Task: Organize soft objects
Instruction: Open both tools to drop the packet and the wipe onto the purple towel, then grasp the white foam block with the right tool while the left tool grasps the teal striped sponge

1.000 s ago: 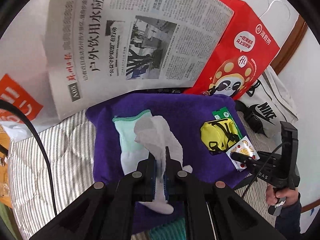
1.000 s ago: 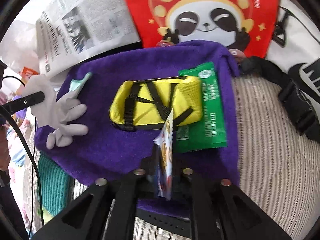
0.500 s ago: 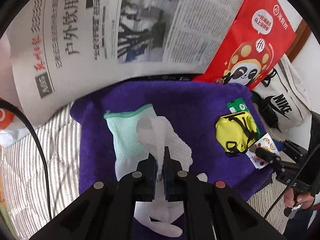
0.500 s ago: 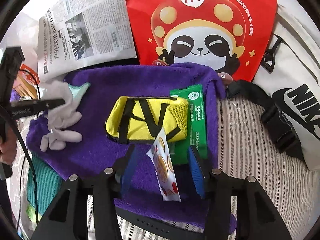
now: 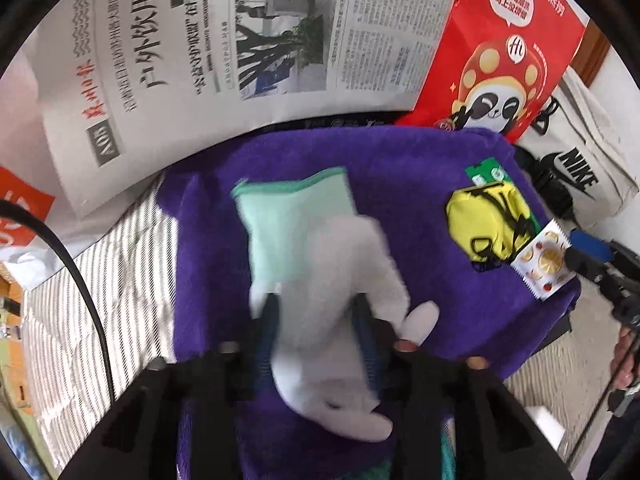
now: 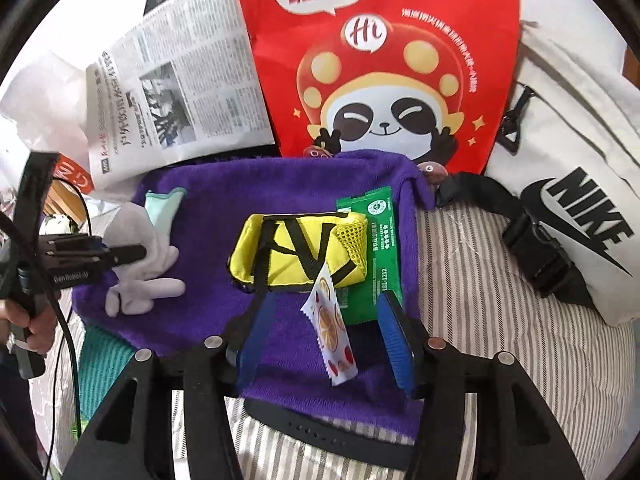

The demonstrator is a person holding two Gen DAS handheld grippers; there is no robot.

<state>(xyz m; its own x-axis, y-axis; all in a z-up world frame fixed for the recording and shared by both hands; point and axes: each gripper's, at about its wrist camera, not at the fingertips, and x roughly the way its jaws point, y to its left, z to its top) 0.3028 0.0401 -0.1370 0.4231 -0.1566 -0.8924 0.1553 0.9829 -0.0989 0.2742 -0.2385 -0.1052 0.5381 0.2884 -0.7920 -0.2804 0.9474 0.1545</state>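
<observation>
Released since a second ago: both grips let go, left gripper [image 5: 316, 320] jaws opening around the white glove [image 5: 340, 300], right gripper [image 6: 324, 340] jaws opening either side of the orange-print sachet [image 6: 334, 336]. Laid flat on the purple towel [image 6: 280, 184], apparently as a sorting mat. Farther on, yellow pouch [image 6: 300, 256] atop green packet [image 6: 380, 256], grouped. Beyond, newspaper [image 5: 240, 40] and red bag [image 6: 376, 60] propped behind.

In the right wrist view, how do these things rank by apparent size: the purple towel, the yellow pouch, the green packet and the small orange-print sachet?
1. purple towel
2. yellow pouch
3. green packet, partly hidden under the pouch
4. orange-print sachet, though it lies nearest the camera, so it may look larger than it is.
</observation>
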